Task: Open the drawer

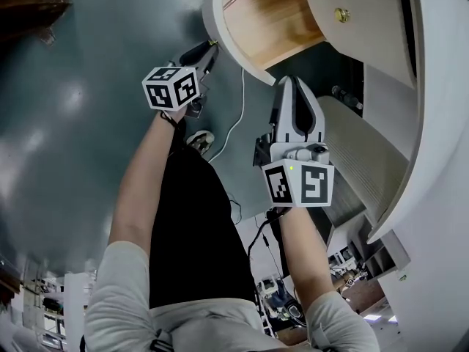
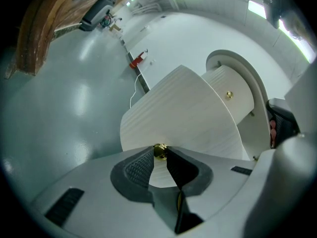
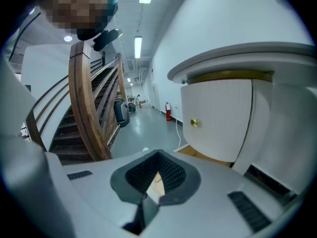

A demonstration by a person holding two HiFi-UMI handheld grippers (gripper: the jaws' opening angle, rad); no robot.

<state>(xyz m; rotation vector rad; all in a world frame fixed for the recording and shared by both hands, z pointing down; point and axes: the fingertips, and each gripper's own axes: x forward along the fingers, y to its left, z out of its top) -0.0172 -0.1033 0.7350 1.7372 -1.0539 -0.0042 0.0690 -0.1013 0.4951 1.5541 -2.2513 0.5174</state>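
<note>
The white curved cabinet has one drawer pulled out, its wooden inside showing. My left gripper is at that drawer's white ribbed front, and its pads are shut on the small brass knob. Another drawer front next to it carries its own brass knob and stands closed. My right gripper hangs beside the pulled-out drawer, shut with nothing between its pads. In the right gripper view the closed drawer's knob shows ahead, with a strip of the wooden drawer inside.
A white cable trails over the grey-green floor below the drawer. My shoe stands near it. A wooden staircase rises to the left, and a red fire extinguisher sits by the far wall.
</note>
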